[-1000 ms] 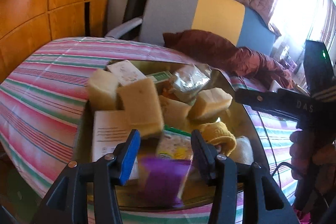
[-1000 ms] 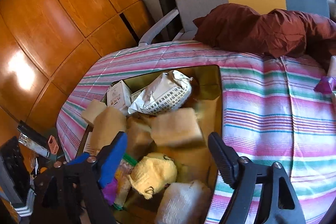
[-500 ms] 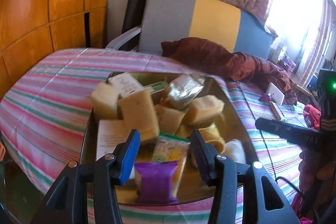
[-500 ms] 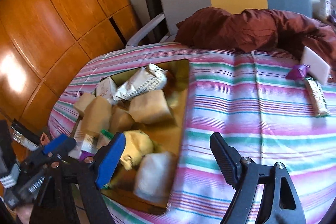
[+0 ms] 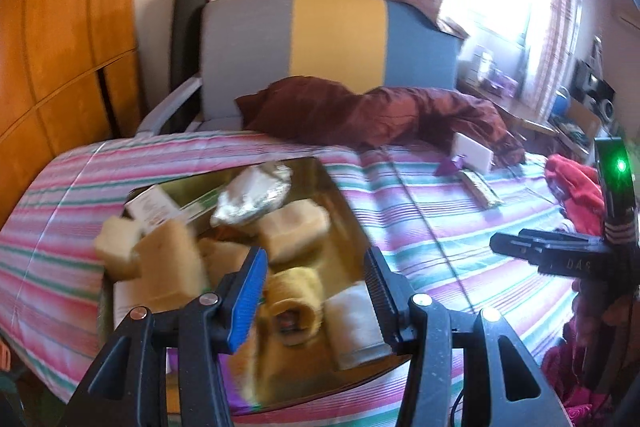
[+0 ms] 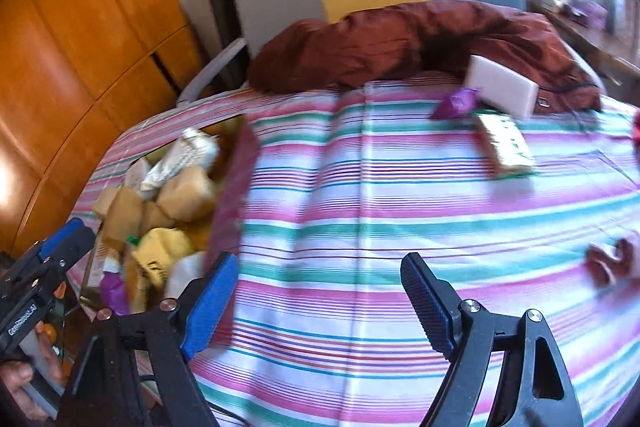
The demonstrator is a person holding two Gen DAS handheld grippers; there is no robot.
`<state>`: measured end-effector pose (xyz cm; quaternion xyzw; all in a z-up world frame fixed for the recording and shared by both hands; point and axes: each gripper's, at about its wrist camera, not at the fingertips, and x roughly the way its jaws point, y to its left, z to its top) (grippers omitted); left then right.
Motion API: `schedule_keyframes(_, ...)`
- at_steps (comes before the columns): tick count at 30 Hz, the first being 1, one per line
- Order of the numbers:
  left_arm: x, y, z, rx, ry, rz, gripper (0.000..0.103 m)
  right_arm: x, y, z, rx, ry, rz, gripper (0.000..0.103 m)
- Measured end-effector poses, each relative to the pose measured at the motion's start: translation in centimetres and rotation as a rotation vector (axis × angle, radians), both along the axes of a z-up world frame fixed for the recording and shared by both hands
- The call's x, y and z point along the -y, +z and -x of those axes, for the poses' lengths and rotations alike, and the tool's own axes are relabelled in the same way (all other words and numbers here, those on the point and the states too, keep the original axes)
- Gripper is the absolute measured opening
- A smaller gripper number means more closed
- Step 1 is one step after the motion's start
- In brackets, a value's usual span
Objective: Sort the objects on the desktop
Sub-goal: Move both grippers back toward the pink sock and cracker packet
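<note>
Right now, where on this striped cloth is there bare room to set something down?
The widest bare stretch is the striped cloth between the gold tray and the green-and-white packet, running down to the right claw, whose jaws stand open with nothing between them. It is crowded inside the tray, and around the white block and purple wrapper.

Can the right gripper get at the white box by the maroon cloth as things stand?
Probably yes. The right gripper is open and holds nothing, and only bare striped bedspread lies between it and the white box. The purple wrapper and green-printed packet crowd the box's near side.
</note>
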<state>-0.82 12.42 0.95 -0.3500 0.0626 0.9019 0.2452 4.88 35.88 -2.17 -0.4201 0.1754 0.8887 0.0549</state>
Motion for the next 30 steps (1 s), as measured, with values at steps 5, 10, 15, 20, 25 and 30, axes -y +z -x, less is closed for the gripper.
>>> schedule_keyframes(5, -3.3, -0.1, -0.5, 0.012, -0.088, 0.006, 0.051, -4.8, 0.3, -2.7, 0.003, -0.116, 0.012, 0.084)
schedule_keyframes(10, -6.9, -0.9, -0.8, 0.080, -0.192, 0.021, 0.051, -9.5, 0.6, -5.8, 0.014, -0.240, 0.014, 0.084)
schedule_keyframes(15, -9.8, -1.4, -1.3, 0.082, -0.231, 0.060, 0.051, -13.7, 1.1, -8.9, 0.015, -0.358, 0.006, 0.084)
schedule_keyframes(20, -11.7, -1.8, -1.2, 0.109, -0.265, 0.062, 0.051, -18.4, 1.1, -11.9, 0.018, -0.487, 0.015, 0.084)
schedule_keyframes(25, -13.7, -2.8, -1.0, 0.149, -0.301, 0.073, 0.051, -22.4, 0.2, -13.8, 0.039, -0.589, 0.040, 0.084)
schedule_keyframes(30, -15.4, -3.5, -0.9, 0.189, -0.331, 0.083, 0.051, -24.7, -1.4, -13.2, 0.089, -0.609, 0.047, 0.084)
